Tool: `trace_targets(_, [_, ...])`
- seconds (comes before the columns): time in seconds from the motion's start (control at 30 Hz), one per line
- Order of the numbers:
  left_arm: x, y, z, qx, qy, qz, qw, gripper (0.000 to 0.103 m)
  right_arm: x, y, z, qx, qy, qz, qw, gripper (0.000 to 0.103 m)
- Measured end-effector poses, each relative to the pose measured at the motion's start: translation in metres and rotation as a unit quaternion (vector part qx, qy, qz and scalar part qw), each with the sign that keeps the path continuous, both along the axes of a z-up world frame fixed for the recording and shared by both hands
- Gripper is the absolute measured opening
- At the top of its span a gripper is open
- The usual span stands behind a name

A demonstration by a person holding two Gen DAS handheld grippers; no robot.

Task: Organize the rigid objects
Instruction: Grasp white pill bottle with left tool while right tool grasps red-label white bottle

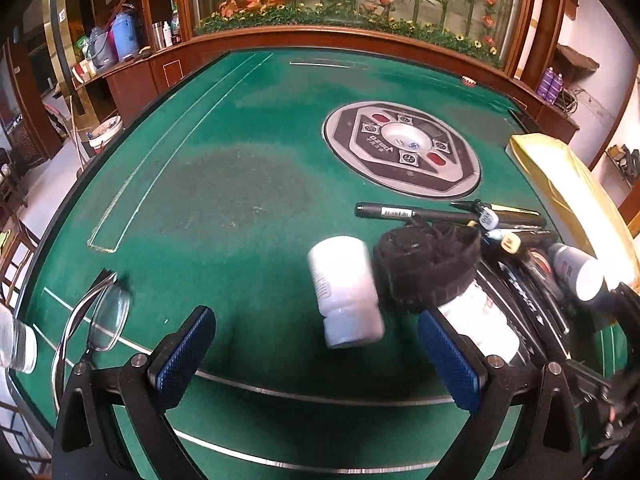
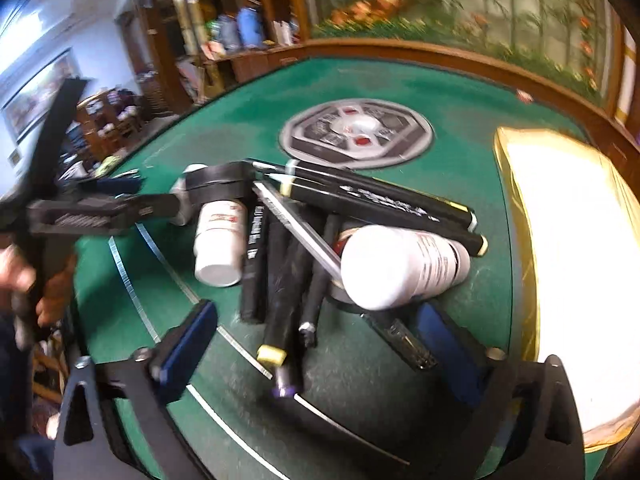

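Note:
A white pill bottle (image 1: 346,292) lies on the green felt table (image 1: 224,184) between my open left gripper's (image 1: 316,354) fingers, touching neither. A black tape roll (image 1: 428,266) rests on a second white bottle (image 1: 480,320) beside the right finger. Black pens and markers (image 1: 408,213) lie in a pile behind. In the right wrist view my open right gripper (image 2: 320,344) hovers over that pile of markers (image 2: 280,280), with a white bottle (image 2: 400,266) on top and another bottle (image 2: 220,240) to the left. The left gripper (image 2: 100,212) shows there, at the tape roll (image 2: 218,186).
Eyeglasses (image 1: 100,316) lie at the left near the table edge, beside a clear bottle (image 1: 16,344). A round grey control panel (image 1: 402,148) sits mid-table. A yellow-gold bag (image 2: 576,264) lies along the right. A wooden ledge rims the far side.

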State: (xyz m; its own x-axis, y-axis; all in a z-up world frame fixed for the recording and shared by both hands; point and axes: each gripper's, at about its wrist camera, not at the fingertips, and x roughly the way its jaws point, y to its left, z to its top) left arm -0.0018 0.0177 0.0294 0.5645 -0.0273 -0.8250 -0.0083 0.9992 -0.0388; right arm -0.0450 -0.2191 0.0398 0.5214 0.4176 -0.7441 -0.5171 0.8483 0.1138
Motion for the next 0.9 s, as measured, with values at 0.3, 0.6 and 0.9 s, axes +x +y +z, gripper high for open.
trace_targets(0.3, [0.022, -0.001, -0.008, 0.014, 0.006, 0.001, 0.9999, 0.093, -0.012, -0.006, 0.012, 0.056, -0.009, 0.043, 0.997, 0.050])
trace_targets(0.6, [0.017, -0.001, -0.016, 0.001, 0.001, 0.006, 1.0000, 0.035, -0.022, -0.005, 0.025, 0.084, -0.042, 0.071, 0.993, 0.039])
trace_targets(0.9, [-0.004, 0.002, -0.016, -0.005, -0.008, -0.001, 1.0000, 0.035, -0.004, 0.043, 0.026, 0.057, -0.003, 0.093, 0.994, 0.039])
